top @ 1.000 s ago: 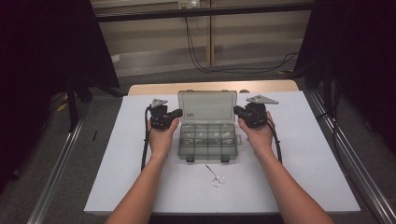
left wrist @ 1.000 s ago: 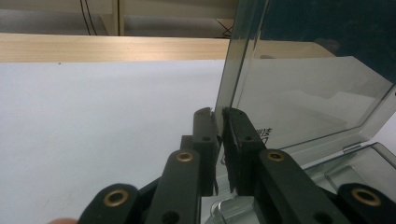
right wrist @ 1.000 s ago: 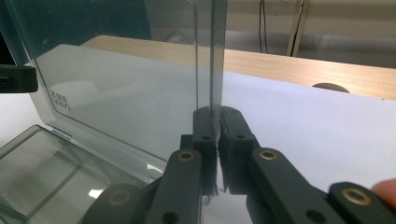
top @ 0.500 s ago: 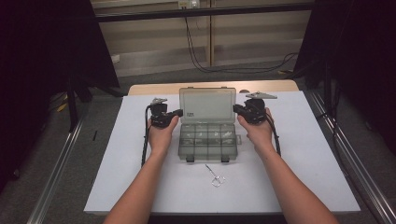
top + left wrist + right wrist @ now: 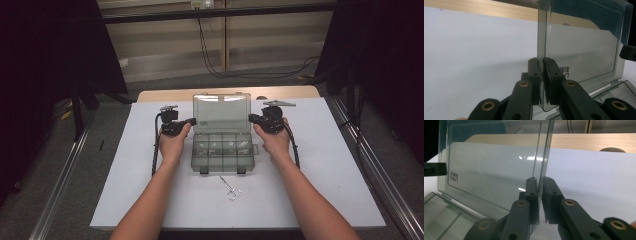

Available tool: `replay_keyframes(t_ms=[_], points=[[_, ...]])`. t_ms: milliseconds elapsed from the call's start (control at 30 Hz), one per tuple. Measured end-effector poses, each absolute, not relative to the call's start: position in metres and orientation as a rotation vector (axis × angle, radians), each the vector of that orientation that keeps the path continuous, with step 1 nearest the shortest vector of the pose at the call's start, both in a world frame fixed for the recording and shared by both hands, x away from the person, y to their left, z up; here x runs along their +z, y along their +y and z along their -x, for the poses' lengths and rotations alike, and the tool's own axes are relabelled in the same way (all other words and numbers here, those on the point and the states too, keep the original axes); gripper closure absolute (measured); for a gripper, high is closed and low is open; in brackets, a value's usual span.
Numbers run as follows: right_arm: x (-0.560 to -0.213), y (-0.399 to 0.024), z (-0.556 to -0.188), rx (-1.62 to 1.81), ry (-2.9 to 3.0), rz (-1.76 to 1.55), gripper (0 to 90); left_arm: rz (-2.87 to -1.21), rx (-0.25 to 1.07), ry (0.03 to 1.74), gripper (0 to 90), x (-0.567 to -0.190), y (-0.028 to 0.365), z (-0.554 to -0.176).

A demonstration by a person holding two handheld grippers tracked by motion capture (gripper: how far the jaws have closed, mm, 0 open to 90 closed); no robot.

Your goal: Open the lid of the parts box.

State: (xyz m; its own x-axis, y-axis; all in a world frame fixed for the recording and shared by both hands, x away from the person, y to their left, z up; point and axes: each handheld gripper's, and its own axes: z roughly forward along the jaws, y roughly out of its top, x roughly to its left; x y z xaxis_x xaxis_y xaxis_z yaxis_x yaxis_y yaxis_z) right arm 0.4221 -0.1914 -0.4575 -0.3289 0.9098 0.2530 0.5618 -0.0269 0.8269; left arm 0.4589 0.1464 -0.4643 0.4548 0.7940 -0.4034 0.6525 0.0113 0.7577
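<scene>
1. High view: a clear plastic box [image 5: 222, 150] sits at frame centre on a white sheet [image 5: 125, 165] over the table. Its lid [image 5: 222, 112] stands raised, tilted toward the top of the frame.
2. Left gripper [image 5: 186, 121] sits just left of centre, at the lid's left edge. In the left gripper view, that gripper [image 5: 542, 75] has its jaws nearly closed on the lid's thin side wall [image 5: 542, 37]; the pads press it from both sides.
3. Right gripper [image 5: 254, 119] sits just right of centre, at the lid's right edge. In the right gripper view, that gripper [image 5: 539, 195] has its jaws nearly closed with the lid's edge [image 5: 546, 152] between them. The left pad touches the wall; a slim gap shows at the right pad, so whether it grips firmly is hard to tell.
4. Box base lies flat, split into compartments; small pale parts [image 5: 220, 145] lie in the upper row, too small to identify.
5. Two latches [image 5: 204, 171] jut from the base's lower edge.
6. A small metal tool with ring handles [image 5: 229, 188] lies on the sheet below the box, lower centre of the frame, apart from it.
7. Both forearms enter from the bottom edge, one on each side of the box.
8. Bare wood of the table [image 5: 165, 95] shows above the sheet, at the upper middle of the frame.
</scene>
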Motion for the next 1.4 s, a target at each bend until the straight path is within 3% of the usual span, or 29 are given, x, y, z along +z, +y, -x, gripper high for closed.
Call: replay_keyframes(t_ms=[333, 467, 633, 767, 900, 1067, 1200, 1400], points=[[-0.463, -0.191, -0.425, 1.282, 1.906, -1.543, 79.6, -1.729, 0.187, 1.269, 81.5, -0.468, 0.145, -0.459], [-0.462, -0.193, -0.423, 1.318, 1.916, -1.54, 71.4, -1.736, 0.2, 1.234, 76.0, -0.467, 0.148, -0.455], [-0.456, -0.195, -0.415, 1.327, 1.92, -1.471, 50.0, -1.703, 0.209, 1.203, 67.4, -0.462, 0.153, -0.445], [-0.452, -0.197, -0.407, 1.348, 1.91, -1.434, 35.5, -1.698, 0.221, 1.15, 54.3, -0.458, 0.153, -0.434], [-0.447, -0.198, -0.399, 1.371, 1.906, -1.405, 23.2, -1.716, 0.267, 1.124, 28.9, -0.452, 0.151, -0.424], [-0.444, -0.196, -0.387, 1.394, 1.931, -1.353, 1.4, -1.739, 0.278, 1.07, 10.3, -0.445, 0.149, -0.412], [-0.443, -0.196, -0.377, 1.388, 1.949, -1.323, 0.0, -1.759, 0.302, 1.039, 0.6, -0.44, 0.15, -0.403], [-0.441, -0.202, -0.362, 1.383, 1.942, -1.296, 0.0, -1.765, 0.323, 0.999, 0.0, -0.436, 0.157, -0.389]])
